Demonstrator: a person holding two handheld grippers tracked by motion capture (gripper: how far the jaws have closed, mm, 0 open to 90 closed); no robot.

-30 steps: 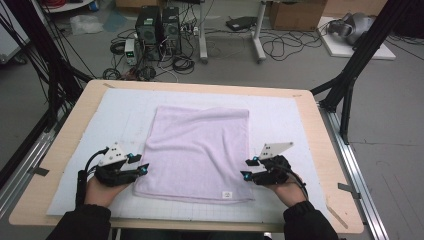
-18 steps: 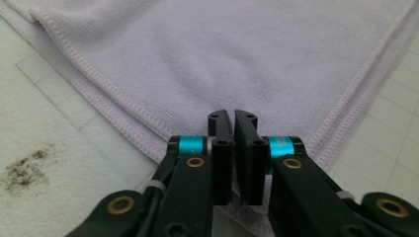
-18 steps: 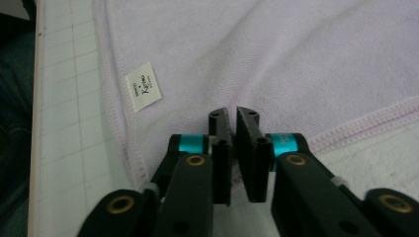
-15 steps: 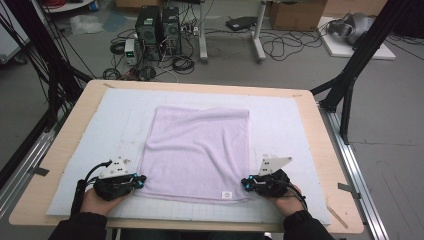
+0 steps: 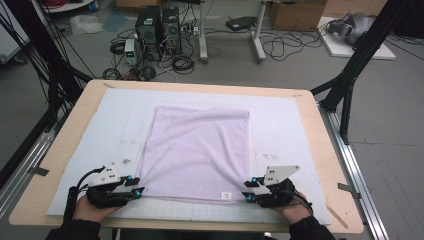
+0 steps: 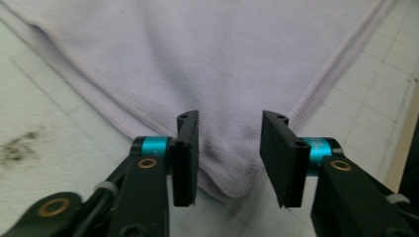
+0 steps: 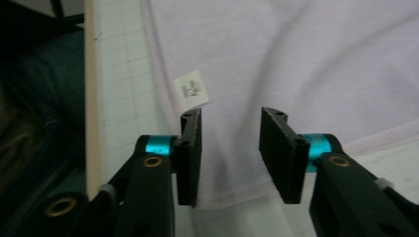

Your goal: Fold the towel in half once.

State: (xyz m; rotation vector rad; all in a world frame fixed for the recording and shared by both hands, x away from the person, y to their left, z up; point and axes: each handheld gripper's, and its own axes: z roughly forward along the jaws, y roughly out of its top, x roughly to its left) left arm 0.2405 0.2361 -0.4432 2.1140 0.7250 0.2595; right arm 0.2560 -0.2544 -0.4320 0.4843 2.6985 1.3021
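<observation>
A pale lilac towel (image 5: 197,150) lies spread flat on the white gridded mat (image 5: 125,125). My left gripper (image 5: 139,191) sits low at the towel's near left corner. In the left gripper view my left gripper (image 6: 230,148) has just been opening, and that corner (image 6: 232,182) lies between the parted jaws, untouched by the pads. My right gripper (image 5: 246,196) is at the near right corner beside the white label (image 5: 226,195). In the right gripper view my right gripper (image 7: 230,148) has also just been opening, with the towel's hem (image 7: 232,197) lying between its jaws.
The mat covers a wooden table (image 5: 330,150), whose near edge (image 5: 200,227) runs just below both hands. Black frame struts (image 5: 350,85) stand at the right and left sides. Computers and cables (image 5: 160,30) lie on the floor beyond the far edge.
Both hands have slid toward the near edge, from beside the towel's sides to its near corners. The towel lies as before.
</observation>
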